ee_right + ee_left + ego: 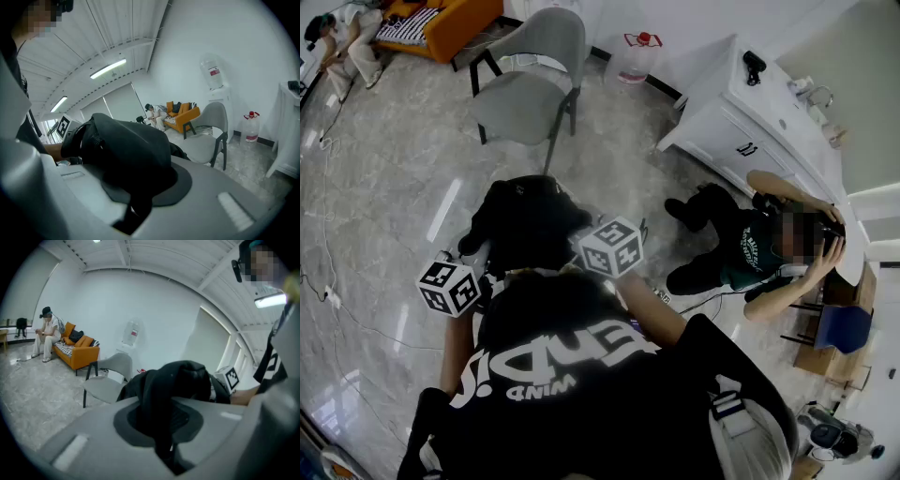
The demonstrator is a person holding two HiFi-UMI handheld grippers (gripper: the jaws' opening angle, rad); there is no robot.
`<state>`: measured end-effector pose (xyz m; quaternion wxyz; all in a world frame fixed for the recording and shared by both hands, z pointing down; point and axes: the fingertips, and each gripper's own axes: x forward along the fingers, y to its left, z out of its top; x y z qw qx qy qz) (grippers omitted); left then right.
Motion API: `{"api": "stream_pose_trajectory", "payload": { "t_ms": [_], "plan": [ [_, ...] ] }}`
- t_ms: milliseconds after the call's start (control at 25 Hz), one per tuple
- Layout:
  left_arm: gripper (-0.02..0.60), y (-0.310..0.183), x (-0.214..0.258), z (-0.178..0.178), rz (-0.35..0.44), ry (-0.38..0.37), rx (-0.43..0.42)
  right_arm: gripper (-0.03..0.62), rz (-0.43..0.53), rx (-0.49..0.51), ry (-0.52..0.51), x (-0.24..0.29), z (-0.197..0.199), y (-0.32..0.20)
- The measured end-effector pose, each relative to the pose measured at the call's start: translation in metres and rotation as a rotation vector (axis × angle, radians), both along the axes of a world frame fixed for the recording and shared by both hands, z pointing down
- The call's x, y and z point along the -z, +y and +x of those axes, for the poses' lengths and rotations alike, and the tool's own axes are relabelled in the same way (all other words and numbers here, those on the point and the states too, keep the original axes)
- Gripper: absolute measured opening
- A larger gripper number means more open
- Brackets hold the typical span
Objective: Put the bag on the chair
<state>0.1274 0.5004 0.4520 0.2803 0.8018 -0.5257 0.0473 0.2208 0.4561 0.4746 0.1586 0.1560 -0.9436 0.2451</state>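
A black bag (525, 220) hangs in the air in front of me, held up by both grippers. In the left gripper view the bag's (176, 385) dark fabric is pinched between the jaws of my left gripper (165, 439). My right gripper (135, 199) is likewise shut on a fold of the bag (124, 150). Their marker cubes show in the head view on either side of the bag, the left (448, 286) and the right (609, 247). The grey chair (530, 89) stands a short way beyond the bag with its seat bare; it shows as well in both gripper views (108, 380) (211, 136).
A white cabinet (769, 122) stands to the right, with a water jug (635, 56) beside it by the wall. A person (741, 248) crouches on the floor right of the bag. At the far left are an orange sofa (455, 23) and a seated person (347, 37).
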Motion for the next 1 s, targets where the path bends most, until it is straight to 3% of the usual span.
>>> {"api": "stream_pose_trajectory", "payload": {
  "t_ms": [520, 1000],
  "plan": [
    [0.032, -0.010, -0.002, -0.014, -0.009, 0.013, -0.017, 0.034, -0.021, -0.022, 0.008, -0.003, -0.013, -0.009],
    [0.032, -0.023, 0.001, -0.068, 0.019, 0.027, -0.079, 0.032, -0.020, -0.089, 0.001, 0.001, -0.065, -0.019]
  ]
}}
